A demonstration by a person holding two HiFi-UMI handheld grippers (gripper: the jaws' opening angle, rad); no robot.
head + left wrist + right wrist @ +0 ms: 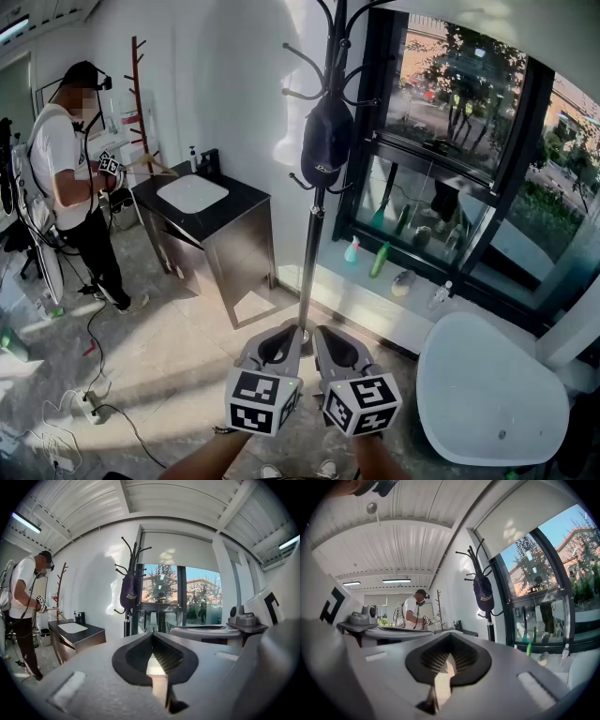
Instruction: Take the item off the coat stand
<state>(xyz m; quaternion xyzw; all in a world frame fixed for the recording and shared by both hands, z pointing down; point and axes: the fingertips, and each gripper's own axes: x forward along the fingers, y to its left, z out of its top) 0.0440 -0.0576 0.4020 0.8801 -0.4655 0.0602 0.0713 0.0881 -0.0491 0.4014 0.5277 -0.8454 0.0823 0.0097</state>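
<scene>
Dark navy fabric cap [326, 141] hanging on hook of black metal coat stand [312, 253], beside large dark-framed window [450, 141]. Nothing touching cap. Left gripper [286, 330] and right gripper [323, 330] hovering side by side low near stand base, well apart from cap. Left fingers [133, 654] pressing together, nothing between. Right fingers [471, 660] likewise closed, empty. Dark cabinet [234, 248] with white basin in tabletop standing left of stand. Person in white shirt [61, 155] standing beyond it.
</scene>
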